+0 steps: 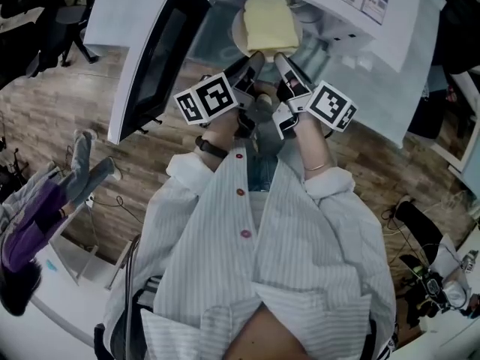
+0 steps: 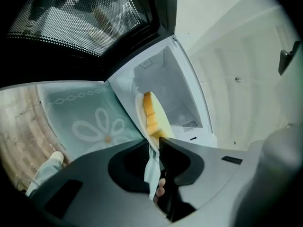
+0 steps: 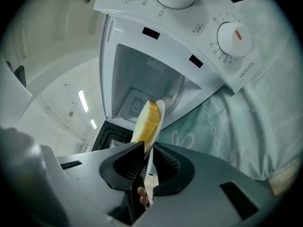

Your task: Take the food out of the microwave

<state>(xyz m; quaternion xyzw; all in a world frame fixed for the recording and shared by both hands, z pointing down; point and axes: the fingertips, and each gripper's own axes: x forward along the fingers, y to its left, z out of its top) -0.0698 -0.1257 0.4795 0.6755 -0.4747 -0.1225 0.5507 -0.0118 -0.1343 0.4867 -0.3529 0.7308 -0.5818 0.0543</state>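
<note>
Both grippers are clamped on the near rim of one white plate, the left gripper and the right gripper side by side. I reckon the pairing is deliberate: two bites close together on a thin edge stop the plate from tipping or swinging the way it might from a single pinch. Each gripper's own view shows the rim running edge-on between jaws closed onto it. The plate hangs at the mouth of the white microwave, whose door stands swung wide to the person's left, out of the way of the arms. From where I stand I can't say whether the far rim is clear of the cavity. The food is a thick, pale yellow slab, squarish with soft rounded corners. It looks like bread or sponge, with a deeper golden edge along one side, and it covers most of the plate. It lies flat and unsecured, so the plate has to stay level. Below is a pale green tablecloth printed with flowers.
</note>
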